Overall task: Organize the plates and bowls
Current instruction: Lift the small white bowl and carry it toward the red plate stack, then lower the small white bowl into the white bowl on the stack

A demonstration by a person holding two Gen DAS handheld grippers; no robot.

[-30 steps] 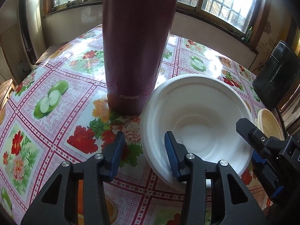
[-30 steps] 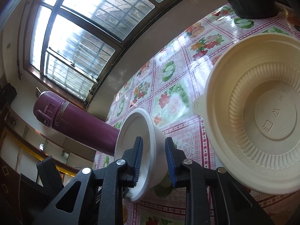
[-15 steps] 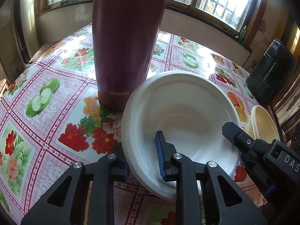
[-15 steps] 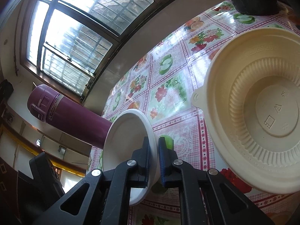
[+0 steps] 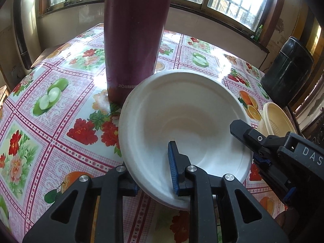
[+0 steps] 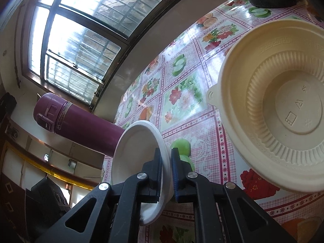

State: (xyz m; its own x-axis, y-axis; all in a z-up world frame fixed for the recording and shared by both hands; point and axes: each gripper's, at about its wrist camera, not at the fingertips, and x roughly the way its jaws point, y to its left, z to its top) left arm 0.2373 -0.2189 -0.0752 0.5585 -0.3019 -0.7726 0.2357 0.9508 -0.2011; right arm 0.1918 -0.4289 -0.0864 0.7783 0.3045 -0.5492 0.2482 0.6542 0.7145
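Observation:
A white paper bowl (image 5: 182,119) is held tilted just above the flowered tablecloth, close in front of a tall maroon flask (image 5: 133,40). My left gripper (image 5: 151,172) is shut on its near rim, one blue pad inside the bowl and the other finger hidden beneath. My right gripper (image 5: 249,147) is shut on the rim at the right. In the right wrist view, the right gripper (image 6: 167,162) pinches the white bowl's (image 6: 137,151) thin edge. A cream ribbed plastic bowl (image 6: 283,105) sits on the table to the right, also visible as the cream bowl (image 5: 277,117) past the right gripper.
The maroon flask (image 6: 81,125) stands right behind the white bowl. A black cylindrical container (image 5: 287,70) stands at the table's far right corner. The tablecloth (image 5: 60,101) stretches left and back toward a wall with windows.
My left gripper went from open beside the white bowl to shut on its near rim. The right gripper's pads closed fully on the rim. The bowl tipped up and shifted slightly.

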